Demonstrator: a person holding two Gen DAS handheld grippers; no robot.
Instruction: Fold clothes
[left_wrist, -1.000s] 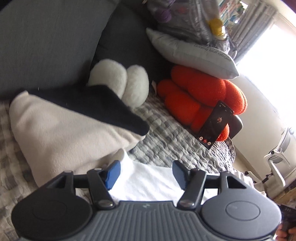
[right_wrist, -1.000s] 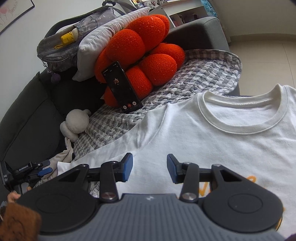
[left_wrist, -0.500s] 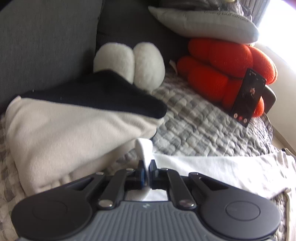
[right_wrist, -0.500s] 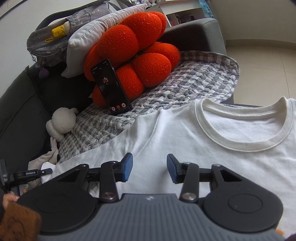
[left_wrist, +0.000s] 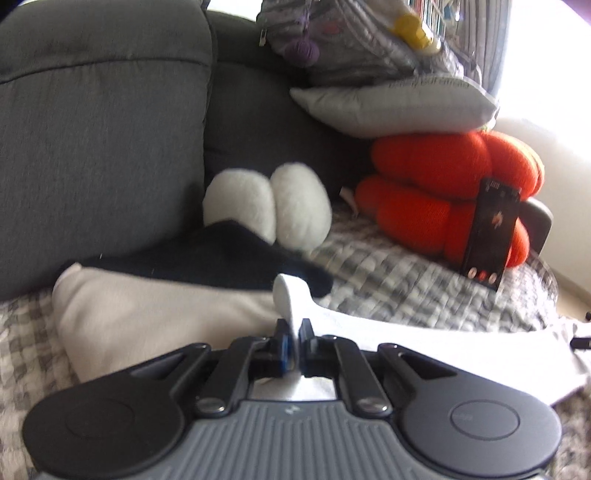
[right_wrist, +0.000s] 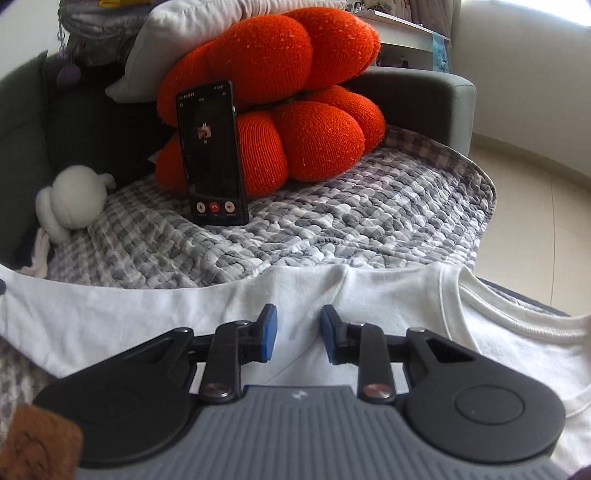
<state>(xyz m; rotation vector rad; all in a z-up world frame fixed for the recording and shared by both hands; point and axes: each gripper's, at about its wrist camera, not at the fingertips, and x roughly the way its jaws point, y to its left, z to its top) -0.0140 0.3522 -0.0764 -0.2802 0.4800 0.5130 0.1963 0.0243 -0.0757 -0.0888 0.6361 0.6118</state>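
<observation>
Where both grippers stood open a second ago, left gripper (left_wrist: 294, 341) now pinches the shirt (right_wrist: 155, 314) edge, lifted; right gripper (right_wrist: 294, 333), still open, hovers lower over shirt beside collar (right_wrist: 517, 321).

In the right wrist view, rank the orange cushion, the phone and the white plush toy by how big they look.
1. orange cushion, clearly largest.
2. phone.
3. white plush toy, smallest, though it sits farther back and is partly cut off, so its real size is unsure.
</observation>
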